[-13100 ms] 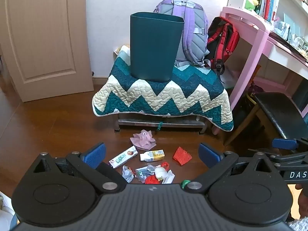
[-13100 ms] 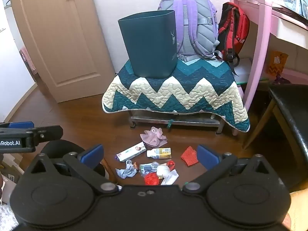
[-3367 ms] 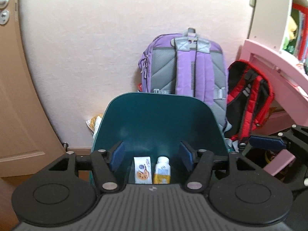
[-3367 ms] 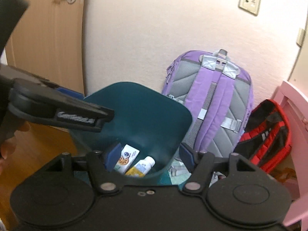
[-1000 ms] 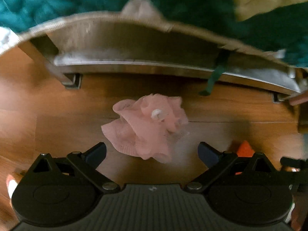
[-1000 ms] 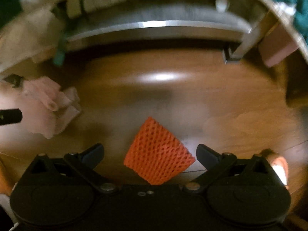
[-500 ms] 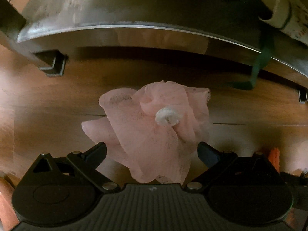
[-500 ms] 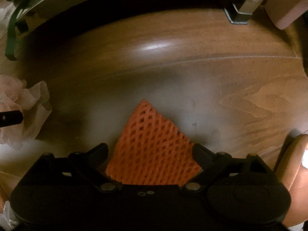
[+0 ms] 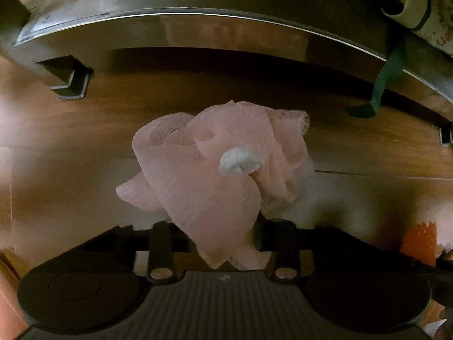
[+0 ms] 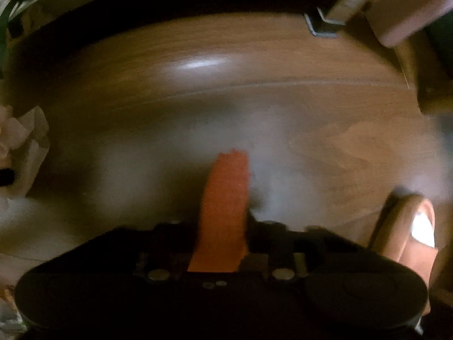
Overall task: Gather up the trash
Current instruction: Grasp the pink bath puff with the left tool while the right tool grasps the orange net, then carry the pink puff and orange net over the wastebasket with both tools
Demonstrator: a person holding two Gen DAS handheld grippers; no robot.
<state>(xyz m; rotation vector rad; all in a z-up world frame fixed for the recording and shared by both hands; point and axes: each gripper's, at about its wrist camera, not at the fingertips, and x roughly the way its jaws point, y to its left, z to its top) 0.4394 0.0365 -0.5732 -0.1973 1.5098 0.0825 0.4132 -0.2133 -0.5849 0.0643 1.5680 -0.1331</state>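
Left tool [image 9: 223, 243] clenched on pink mesh puff [image 9: 215, 181]; right tool [image 10: 222, 240] gripping orange net [image 10: 225, 206], lengthwise forward.

Glossy brown wood floor [image 9: 70, 147], smooth, with a bright sheen patch and faint plank seams. Brushed metal frame rail [image 9: 198, 19] above it, shiny along its edge, dull and smudged on the face; metal bracket foot [image 9: 69, 80] matt grey. Soft pink mesh puff [image 9: 215, 175], gauzy, ruffled cloth-like netting, with a white fluffy tuft [image 9: 239, 161] at the centre. Orange foam net [image 10: 223, 212], matt, blurred here, open lattice texture visible only at the right edge of the left wrist view. Matt black plastic on left gripper [image 9: 223, 240] and right gripper [image 10: 223, 238], ribbed on the left body. Dark green fabric strap [image 9: 388, 79], matt.
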